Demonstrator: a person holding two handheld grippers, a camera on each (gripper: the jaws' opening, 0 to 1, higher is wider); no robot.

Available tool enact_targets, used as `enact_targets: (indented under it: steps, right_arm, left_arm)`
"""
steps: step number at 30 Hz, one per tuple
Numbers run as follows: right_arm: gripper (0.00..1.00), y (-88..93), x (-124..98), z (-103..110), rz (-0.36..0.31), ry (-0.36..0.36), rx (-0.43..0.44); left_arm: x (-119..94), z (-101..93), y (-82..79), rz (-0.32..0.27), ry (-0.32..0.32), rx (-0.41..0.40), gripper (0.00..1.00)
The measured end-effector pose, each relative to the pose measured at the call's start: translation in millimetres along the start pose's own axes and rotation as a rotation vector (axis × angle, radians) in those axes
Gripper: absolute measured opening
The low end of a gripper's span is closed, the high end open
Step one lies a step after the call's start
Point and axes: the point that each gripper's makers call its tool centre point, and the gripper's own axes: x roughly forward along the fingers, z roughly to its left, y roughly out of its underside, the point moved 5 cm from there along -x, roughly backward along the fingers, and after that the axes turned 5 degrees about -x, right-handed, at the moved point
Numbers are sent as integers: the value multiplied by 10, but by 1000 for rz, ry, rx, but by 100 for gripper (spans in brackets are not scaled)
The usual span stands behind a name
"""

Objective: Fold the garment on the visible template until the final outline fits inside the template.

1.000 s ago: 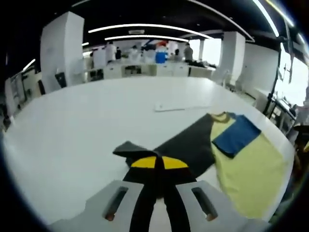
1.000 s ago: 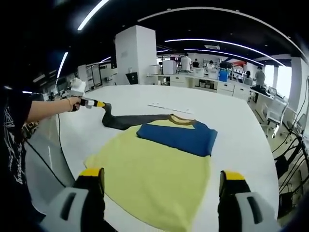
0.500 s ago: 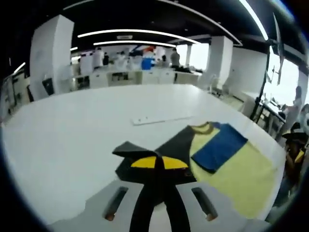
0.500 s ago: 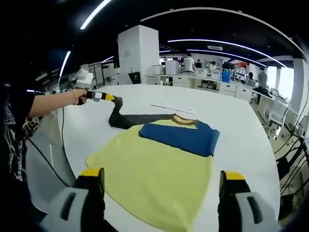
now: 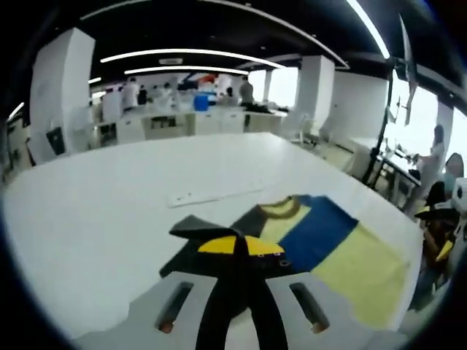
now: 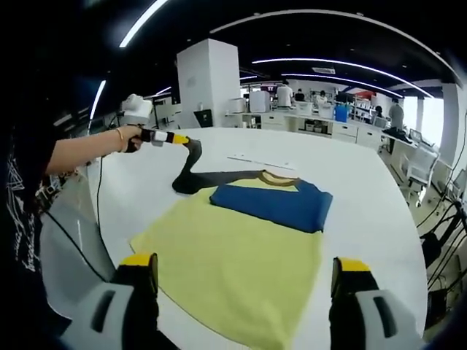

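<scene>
A yellow T-shirt (image 6: 233,255) lies flat on the white table (image 6: 365,211). Its blue sleeve (image 6: 273,205) is folded across the chest, below the brown collar (image 6: 276,177). My left gripper (image 6: 175,138), in a person's hand, is shut on the end of the dark sleeve (image 6: 191,171) and holds it lifted above the table. In the left gripper view the yellow-tipped left gripper (image 5: 241,246) pinches the dark sleeve (image 5: 219,233), with the shirt (image 5: 357,266) beyond to the right. My right gripper (image 6: 246,262) hovers open over the shirt's near hem, holding nothing.
A thin white strip (image 6: 261,162) lies on the table beyond the collar, also seen as the white strip (image 5: 211,195). A person's arm (image 6: 80,153) reaches in from the left. Desks, pillars and people stand far behind. The table edge (image 6: 109,240) curves close on the left.
The left gripper has carried the dark sleeve up and toward the shirt, so the sleeve now rises steeply off the table. The right gripper has stayed put and open.
</scene>
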Motion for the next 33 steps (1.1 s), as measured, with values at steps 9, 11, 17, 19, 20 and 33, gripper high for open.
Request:
enact_targets:
  steps: [9, 11, 17, 19, 20, 33]
  right_arm:
    - [99, 79, 25, 11, 27, -11, -5]
    - [99, 97, 26, 4, 36, -8, -10]
    - [99, 102, 7, -27, 41, 14, -13]
    - [99, 114, 5, -50, 44, 16, -8]
    - [99, 126, 8, -56, 48, 18, -7]
    - [100, 184, 61, -107, 82, 29, -14]
  left_arm:
    - [231, -303, -113, -20, 58, 1, 0]
    - [283, -378, -116, -22, 71, 0, 0]
    - [453, -606, -87, -21, 100, 1, 0]
    - [553, -638, -93, -19, 109, -2, 0]
    - [587, -657, -99, -22, 111, -5, 0]
    - [894, -1044, -69, -9, 161, 13, 0]
